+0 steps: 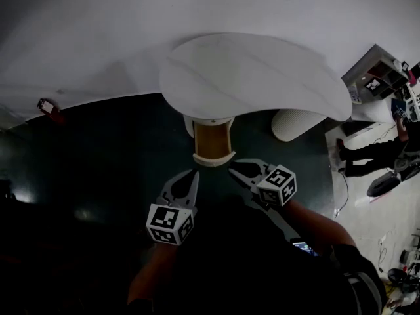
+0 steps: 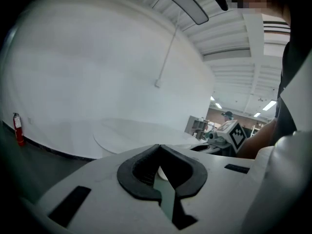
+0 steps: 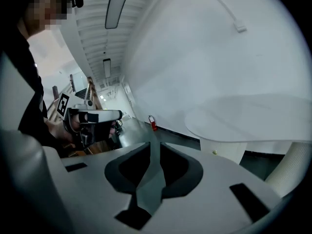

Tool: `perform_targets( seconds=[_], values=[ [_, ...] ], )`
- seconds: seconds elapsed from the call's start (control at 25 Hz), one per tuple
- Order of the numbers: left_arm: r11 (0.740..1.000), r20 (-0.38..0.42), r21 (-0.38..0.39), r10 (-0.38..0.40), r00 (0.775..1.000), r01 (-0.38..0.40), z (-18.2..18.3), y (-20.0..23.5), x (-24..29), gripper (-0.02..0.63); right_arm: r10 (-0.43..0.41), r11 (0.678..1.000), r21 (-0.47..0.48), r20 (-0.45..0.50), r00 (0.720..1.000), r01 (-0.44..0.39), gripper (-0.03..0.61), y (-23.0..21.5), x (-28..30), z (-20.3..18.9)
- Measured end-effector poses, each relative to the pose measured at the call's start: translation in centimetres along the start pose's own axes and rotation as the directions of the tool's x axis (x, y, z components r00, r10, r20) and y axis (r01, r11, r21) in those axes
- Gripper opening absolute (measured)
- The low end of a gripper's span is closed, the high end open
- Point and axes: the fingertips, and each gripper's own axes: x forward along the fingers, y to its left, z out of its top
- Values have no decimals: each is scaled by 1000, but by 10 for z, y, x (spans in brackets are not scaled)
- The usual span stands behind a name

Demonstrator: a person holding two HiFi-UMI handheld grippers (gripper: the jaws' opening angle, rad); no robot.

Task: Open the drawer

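A white curved table top [image 1: 256, 77] stands on a pedestal, from which a drawer [image 1: 212, 143] with a wooden inside and a white front juts out toward me. Both grippers hover just short of that front, apart from it. My left gripper [image 1: 195, 174] is shut and empty; in its own view the pads [image 2: 146, 167] meet at the tip, with the table top [image 2: 131, 133] beyond. My right gripper [image 1: 231, 170] has its jaws drawn together with nothing between them [image 3: 154, 144]. The pedestal [image 3: 234, 150] shows under the table top in the right gripper view.
A white ribbed cylinder [image 1: 295, 123] stands right of the pedestal on the dark floor. A red fire extinguisher [image 1: 46, 107] sits by the curved white wall at left. A shelf unit [image 1: 380, 77] and a person's legs [image 1: 367, 153] are at far right.
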Motion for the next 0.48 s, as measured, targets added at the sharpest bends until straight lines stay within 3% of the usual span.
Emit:
perform_targets(
  seconds=[0.24, 0.48],
  values=[
    [999, 65, 48, 5, 998, -9, 35, -42, 9, 11, 34, 998, -54, 101, 994, -29, 46, 14, -55, 45],
    [984, 116, 179, -42, 992, 21, 87, -86, 5, 11, 58, 993, -117, 231, 971, -32, 31, 23, -111, 99]
  ],
)
